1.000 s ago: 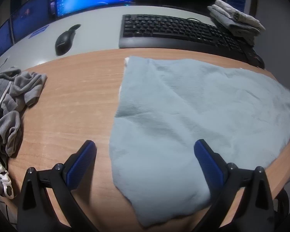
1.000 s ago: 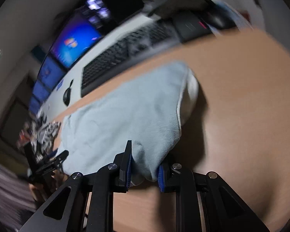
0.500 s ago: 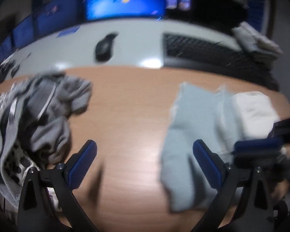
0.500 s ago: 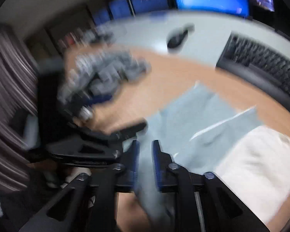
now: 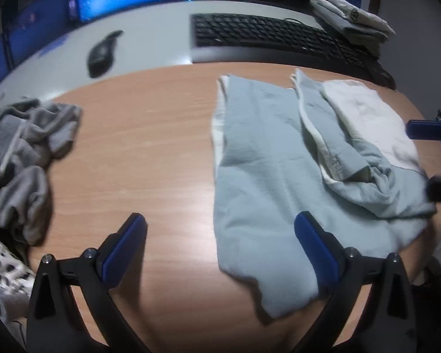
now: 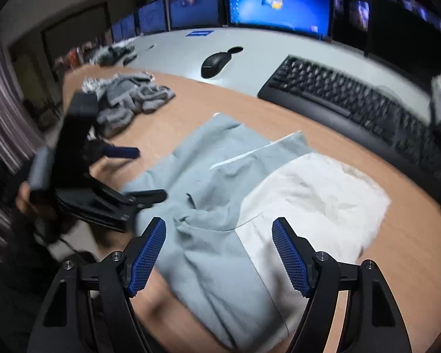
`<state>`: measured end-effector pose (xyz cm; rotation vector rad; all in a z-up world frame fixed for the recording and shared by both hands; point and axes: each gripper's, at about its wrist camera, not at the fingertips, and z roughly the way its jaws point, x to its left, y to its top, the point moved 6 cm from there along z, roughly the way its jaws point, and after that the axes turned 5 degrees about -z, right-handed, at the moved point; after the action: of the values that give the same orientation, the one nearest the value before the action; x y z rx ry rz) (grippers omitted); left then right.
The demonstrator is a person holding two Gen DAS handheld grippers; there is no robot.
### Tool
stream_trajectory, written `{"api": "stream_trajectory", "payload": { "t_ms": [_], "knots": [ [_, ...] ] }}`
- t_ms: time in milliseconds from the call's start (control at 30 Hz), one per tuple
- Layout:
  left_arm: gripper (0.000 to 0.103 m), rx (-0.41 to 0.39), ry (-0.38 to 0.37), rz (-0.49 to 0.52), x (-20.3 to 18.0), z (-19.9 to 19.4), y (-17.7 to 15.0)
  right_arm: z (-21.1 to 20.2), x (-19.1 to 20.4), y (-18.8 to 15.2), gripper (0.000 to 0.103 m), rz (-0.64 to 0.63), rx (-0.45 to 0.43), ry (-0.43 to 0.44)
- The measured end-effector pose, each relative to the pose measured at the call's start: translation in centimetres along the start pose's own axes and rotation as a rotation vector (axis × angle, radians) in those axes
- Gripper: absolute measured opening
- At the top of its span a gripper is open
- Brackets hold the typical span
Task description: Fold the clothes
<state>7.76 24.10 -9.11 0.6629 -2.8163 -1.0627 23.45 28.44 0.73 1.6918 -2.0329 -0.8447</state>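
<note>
On the counter in front of you, the folded garment lies right of centre, with 1 flap turned over its right side. A heap of clothes sits well apart at the left edge. Behind the garment lies the keyboard, with the mouse to its left, the monitors behind both, and 1 folded stack at the far right.

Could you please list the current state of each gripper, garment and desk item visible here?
left gripper: open, holding nothing
right gripper: open, holding nothing
light blue garment: partly folded, white lining showing
grey clothes: crumpled heap
folded stack: folded, beside keyboard
monitor: on
keyboard: untouched
mouse: untouched
</note>
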Motion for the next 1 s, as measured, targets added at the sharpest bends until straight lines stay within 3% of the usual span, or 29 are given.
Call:
{"api": "stream_trajectory", "payload": {
  "t_ms": [100, 233, 333, 400, 467, 600, 667, 767, 800, 833, 900, 1000],
  "knots": [
    [0.102, -0.001, -0.023, 0.041, -3.6, 0.3, -0.3, -0.1, 0.1, -1.2, 0.076, -0.103, 0.045, -0.107],
    [0.102, 0.016, -0.087, 0.133, -8.7, 0.2, -1.4, -0.1, -0.9, -3.4, 0.065, -0.127, 0.123, -0.115],
    [0.103, 0.017, -0.108, 0.164, -10.8, 0.2, -1.7, 0.2, -2.0, -5.1, 0.063, -0.118, 0.184, -0.129],
    [0.103, 0.02, -0.113, 0.163, -11.0, 0.3, -1.5, 0.3, -2.7, -6.1, 0.063, -0.114, 0.216, -0.137],
    [0.103, 0.032, -0.126, 0.163, -10.7, 0.3, -1.4, -0.4, -2.9, -6.5, 0.064, -0.13, 0.19, -0.138],
    [0.103, 0.035, -0.118, 0.128, -9.2, 0.2, -1.3, -0.1, -2.3, -6.1, 0.081, -0.23, 0.149, -0.206],
    [0.103, 0.029, -0.12, 0.104, -8.5, 0.2, -1.0, 1.1, -1.8, -5.9, 0.081, -0.273, 0.15, -0.227],
    [0.103, 0.02, -0.099, 0.101, -8.1, 0.3, -0.9, 1.9, -2.5, -5.2, 0.081, -0.223, 0.128, -0.183],
    [0.103, 0.014, -0.095, 0.099, -8.0, 0.3, -1.0, 2.2, -3.1, -5.1, 0.075, -0.182, 0.138, -0.153],
    [0.103, 0.009, -0.09, 0.1, -8.0, 0.3, -1.0, 2.3, -3.6, -5.0, 0.052, -0.145, 0.146, -0.122],
    [0.103, 0.011, -0.087, 0.104, -7.9, 0.2, -1.1, 2.1, -4.4, -4.7, 0.025, -0.088, 0.163, -0.075],
    [0.102, 0.013, -0.096, 0.052, -6.9, 0.1, -0.8, 0.5, -5.0, -3.7, 0.02, -0.064, 0.131, -0.047]
  ]
}}
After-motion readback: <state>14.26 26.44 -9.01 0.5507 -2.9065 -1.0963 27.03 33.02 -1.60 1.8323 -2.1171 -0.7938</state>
